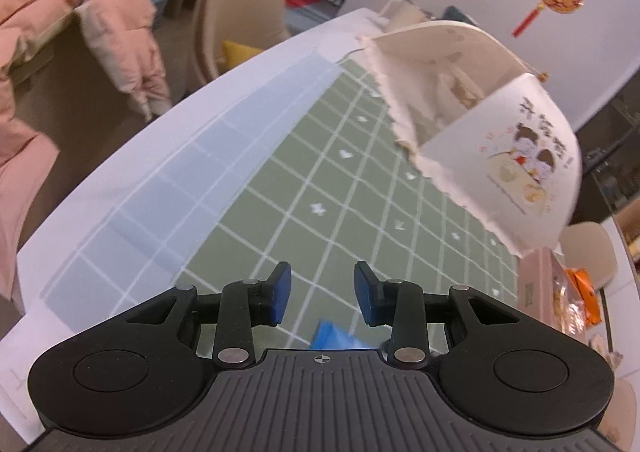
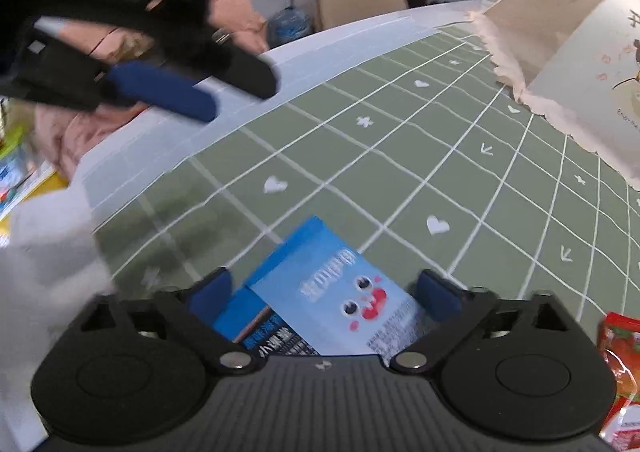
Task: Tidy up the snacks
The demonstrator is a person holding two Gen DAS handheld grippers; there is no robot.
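Your right gripper (image 2: 324,292) straddles two blue snack packets (image 2: 320,292) on the green grid mat (image 2: 400,156), jaws wide, pads apart from them; your left gripper (image 1: 322,288) hangs empty, half-open; closing now may pinch both overlapping packets together.

Left gripper (image 1: 322,292) was seen with blue-padded jaws apart, nothing between them, above green white-gridded mat (image 1: 280,188). Corner of blue snack packet (image 1: 338,338) was seen below jaws. Cream domed mesh food cover (image 1: 472,124) was set at right.
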